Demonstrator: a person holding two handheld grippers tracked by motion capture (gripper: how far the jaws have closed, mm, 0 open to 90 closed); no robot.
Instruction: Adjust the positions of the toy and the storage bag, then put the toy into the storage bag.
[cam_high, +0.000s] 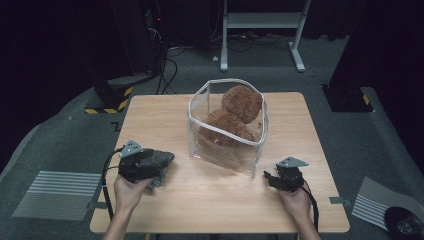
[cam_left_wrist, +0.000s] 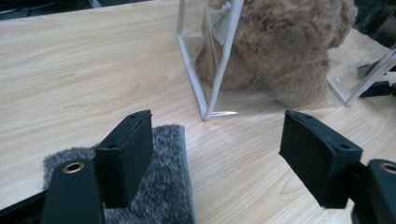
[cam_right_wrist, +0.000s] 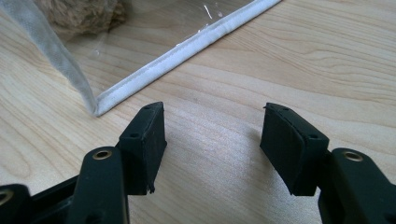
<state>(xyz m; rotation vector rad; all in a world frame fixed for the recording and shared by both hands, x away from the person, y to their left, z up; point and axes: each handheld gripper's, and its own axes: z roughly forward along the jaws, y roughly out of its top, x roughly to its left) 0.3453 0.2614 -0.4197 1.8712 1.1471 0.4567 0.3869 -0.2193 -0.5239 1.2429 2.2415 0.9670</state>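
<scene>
Left gripper (cam_left_wrist: 215, 154): black two-jaw tool in left hand (cam_high: 126, 192), jaws spread wide, nothing pinched; low over near-left of table.
Right gripper (cam_right_wrist: 212, 144): black two-jaw tool in right hand (cam_high: 296, 202), jaws apart, bare wood between them, gripping nothing; near-right of table.
Hidden / unclear: grey fuzzy cloth patch (cam_left_wrist: 159, 186) partly covered by left jaw and cut off at bottom edge of left gripper view; in high view mostly under the gripper body, shape hard to read. Lower body of plush blurred behind clear plastic. Bag cut off at top in both gripper views.
Cloth look: small, dark grey, short fluffy pile, rounded corner, lying flat.
Cloth vs left gripper: on table directly under left jaw, touching or just below it, cannot tell; not between the pads.
Bag: clear plastic zip bag with white trim (cam_high: 200, 107), upright, mouth open, table centre; ahead of both grippers, near corner just beyond right jaws.
Plush: brown fuzzy teddy bear (cam_high: 239, 107) inside bag, head above rim.
Table: light wooden tabletop (cam_high: 160, 115).
</scene>
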